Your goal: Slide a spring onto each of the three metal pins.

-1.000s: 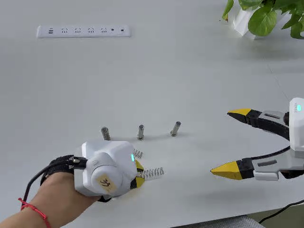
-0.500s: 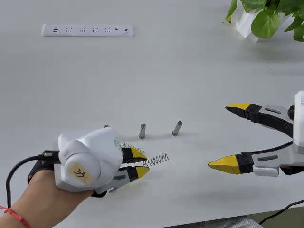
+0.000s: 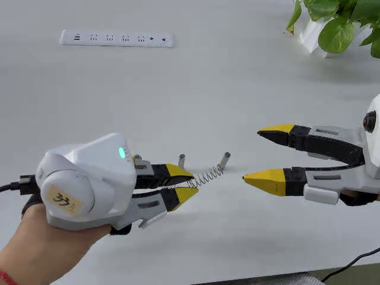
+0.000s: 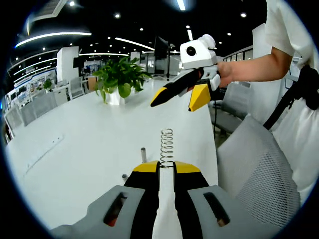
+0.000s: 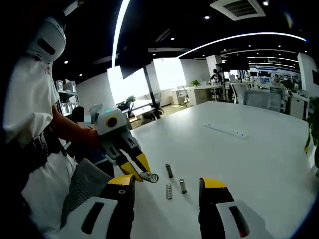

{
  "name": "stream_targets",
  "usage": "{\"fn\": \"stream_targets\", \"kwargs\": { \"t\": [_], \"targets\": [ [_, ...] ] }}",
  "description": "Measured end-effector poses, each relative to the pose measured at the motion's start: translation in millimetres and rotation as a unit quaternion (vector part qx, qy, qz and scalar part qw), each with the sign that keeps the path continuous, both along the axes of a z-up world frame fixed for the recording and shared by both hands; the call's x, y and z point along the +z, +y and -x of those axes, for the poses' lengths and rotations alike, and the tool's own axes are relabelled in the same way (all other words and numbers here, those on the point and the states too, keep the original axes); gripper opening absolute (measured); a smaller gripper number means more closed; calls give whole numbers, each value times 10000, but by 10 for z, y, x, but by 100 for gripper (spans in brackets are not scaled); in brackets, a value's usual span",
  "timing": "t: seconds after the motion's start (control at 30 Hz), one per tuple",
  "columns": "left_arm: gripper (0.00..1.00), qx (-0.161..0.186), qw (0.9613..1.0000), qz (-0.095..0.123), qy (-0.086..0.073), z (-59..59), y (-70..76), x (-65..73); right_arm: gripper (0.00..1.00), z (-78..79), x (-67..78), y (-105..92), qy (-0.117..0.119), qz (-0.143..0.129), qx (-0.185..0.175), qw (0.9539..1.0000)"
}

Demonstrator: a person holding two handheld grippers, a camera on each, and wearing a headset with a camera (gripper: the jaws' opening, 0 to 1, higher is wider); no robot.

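Gripping one end of the coiled wire spring (image 3: 208, 176), the left tongs (image 3: 189, 183) are closed and held above the matte white tabletop (image 3: 237, 77). The right tongs (image 3: 251, 154) stand open nearby, empty. The spring's free end should be aligned coaxially over a bare cylindrical metal pin (image 3: 225, 159) and lowered squarely; light pressure is advised, since thin coils buckle easily.

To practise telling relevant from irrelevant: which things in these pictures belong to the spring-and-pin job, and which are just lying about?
Part of the job:
spring, gripped in the left gripper
metal pins
right gripper, open beside them

Just lying about:
power strip
potted plant
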State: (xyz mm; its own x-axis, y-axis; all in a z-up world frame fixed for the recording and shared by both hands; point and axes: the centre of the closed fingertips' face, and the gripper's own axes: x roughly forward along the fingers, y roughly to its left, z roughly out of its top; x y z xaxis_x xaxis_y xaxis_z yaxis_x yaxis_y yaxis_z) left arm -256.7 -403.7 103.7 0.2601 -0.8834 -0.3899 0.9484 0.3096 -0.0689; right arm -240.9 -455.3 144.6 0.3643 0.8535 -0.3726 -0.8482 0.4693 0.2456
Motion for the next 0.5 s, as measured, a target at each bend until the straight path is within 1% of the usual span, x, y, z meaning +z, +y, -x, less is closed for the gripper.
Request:
{"fn": "stream_targets", "kwargs": {
  "t": [0.07, 0.1, 0.17, 0.2, 0.3, 0.37, 0.5],
  "targets": [
    [6, 32, 9999, 109, -16, -12, -12, 71, 45, -20, 29, 38, 99, -192, -26, 9998],
    [6, 49, 9998, 197, -24, -18, -23, 119, 42, -26, 48, 55, 95, -249, -18, 9996],
    [6, 61, 9996, 269, -32, -27, -31, 160, 39, -31, 71, 80, 126, -300, -24, 9995],
    [6, 74, 9995, 312, -33, -36, -34, 183, 38, -20, 90, 108, 181, -363, -15, 9992],
    [6, 87, 9991, 422, -30, -46, -48, 239, 35, -9, 139, 157, 210, -500, 4, 9985],
    [6, 86, 9987, 504, -33, -48, -61, 281, 32, -2, 158, 185, 264, -572, 10, 9980],
    [6, 88, 9981, 614, -34, -58, -78, 334, 27, 7, 168, 223, 294, -603, 33, 9977]
  ]
}}
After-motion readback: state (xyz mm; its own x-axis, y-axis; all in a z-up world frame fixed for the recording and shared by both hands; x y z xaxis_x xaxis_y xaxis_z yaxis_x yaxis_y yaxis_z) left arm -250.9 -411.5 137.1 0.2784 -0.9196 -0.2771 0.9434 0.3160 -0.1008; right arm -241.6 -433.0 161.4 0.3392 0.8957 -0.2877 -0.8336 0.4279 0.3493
